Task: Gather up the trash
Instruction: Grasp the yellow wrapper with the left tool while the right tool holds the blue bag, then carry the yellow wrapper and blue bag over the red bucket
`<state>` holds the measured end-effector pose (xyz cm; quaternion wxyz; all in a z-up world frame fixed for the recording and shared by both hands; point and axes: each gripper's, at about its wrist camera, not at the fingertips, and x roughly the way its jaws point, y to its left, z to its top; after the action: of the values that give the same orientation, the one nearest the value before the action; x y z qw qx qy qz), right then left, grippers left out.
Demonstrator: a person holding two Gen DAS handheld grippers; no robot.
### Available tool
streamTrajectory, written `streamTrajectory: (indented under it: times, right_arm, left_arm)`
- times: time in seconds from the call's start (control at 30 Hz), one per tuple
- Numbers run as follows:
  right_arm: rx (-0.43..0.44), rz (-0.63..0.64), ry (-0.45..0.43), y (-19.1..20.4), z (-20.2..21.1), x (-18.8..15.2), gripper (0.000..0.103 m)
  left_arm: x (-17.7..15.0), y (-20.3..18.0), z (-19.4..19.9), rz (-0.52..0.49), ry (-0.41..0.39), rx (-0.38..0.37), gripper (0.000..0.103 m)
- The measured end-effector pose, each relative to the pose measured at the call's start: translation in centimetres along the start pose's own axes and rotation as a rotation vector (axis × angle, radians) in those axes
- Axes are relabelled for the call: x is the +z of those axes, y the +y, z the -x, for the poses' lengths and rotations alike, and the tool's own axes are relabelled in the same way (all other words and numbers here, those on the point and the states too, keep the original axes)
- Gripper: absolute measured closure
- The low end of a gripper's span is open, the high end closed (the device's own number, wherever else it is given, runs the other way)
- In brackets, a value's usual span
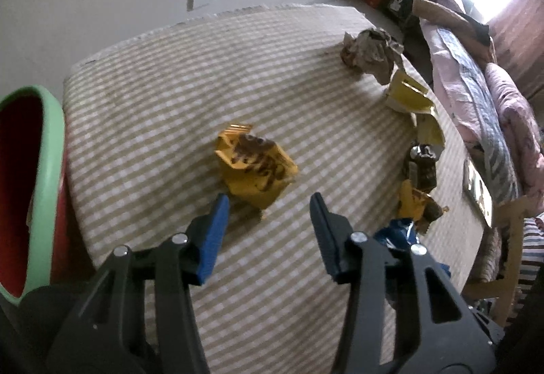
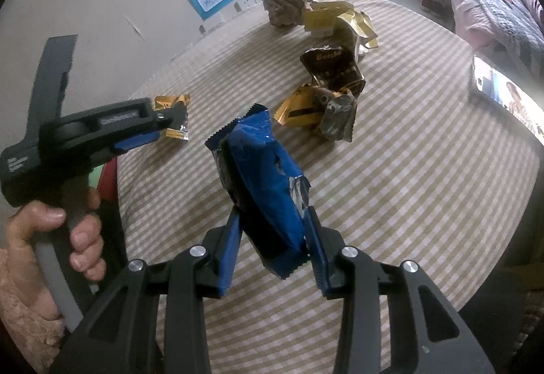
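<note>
The left gripper (image 1: 268, 200) points forward and slightly down, its 2 blue-padded fingers (image 1: 217, 221) spread wide with nothing between them. The left hand (image 2: 57, 234) wraps its handle at the near left. The right gripper (image 2: 273, 221) has its fingers closed on a blue wrapper (image 2: 265, 183), held upright.

Left of the left jaws, the green bin (image 1: 37, 149) runs off the frame edge, its bottom unseen. The blue wrapper (image 1: 397, 234) is mostly hidden behind the right-hand finger there. Print on the yellow wrapper (image 1: 255, 166) ahead is blurred, unreadable.
</note>
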<state>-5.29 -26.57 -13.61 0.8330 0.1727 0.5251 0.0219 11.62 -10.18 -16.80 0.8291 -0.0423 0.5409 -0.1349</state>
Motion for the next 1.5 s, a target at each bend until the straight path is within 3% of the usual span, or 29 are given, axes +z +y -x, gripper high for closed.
streamTrajectory:
  times: [0.17, 0.27, 0.37, 0.47, 0.73, 0.9, 1.2, 1.5]
  right_arm:
    - [0.003, -0.008, 0.000, -0.2, 0.0, -0.1, 0.067]
    - [0.006, -0.002, 0.001, -0.1, 0.0, -0.1, 0.067]
    - [0.007, 0.001, 0.002, 0.1, 0.0, -0.1, 0.067]
    - [0.008, 0.000, 0.002, 0.0, 0.0, -0.1, 0.067]
    - [0.009, 0.002, -0.007, 0.3, 0.2, 0.0, 0.067]
    - [0.015, 0.016, -0.011, 1.0, 0.4, 0.0, 0.067]
    - [0.032, 0.058, -0.017, 3.1, 0.7, 0.3, 0.067]
    - [0.066, 0.128, -0.020, 6.5, 0.8, 0.6, 0.067]
  left_arm:
    - [0.9, -0.1, -1.1, -0.026, -0.012, 0.067, 0.056]
    - [1.2, 1.1, -1.9, 0.011, 0.004, 0.080, 0.058]
    - [1.3, 2.0, -2.1, 0.024, 0.012, 0.082, 0.076]
    - [1.2, 2.4, -1.4, 0.021, 0.001, 0.068, 0.087]
    - [0.0, 2.6, 1.9, 0.023, -0.052, 0.032, 0.088]
    - [-1.1, 3.9, 3.7, 0.076, -0.058, 0.013, 0.088]
    - [-2.4, 4.3, 6.8, 0.022, -0.123, 0.058, 0.088]
    - [-3.0, 5.6, 8.8, 0.040, -0.159, 0.069, 0.088]
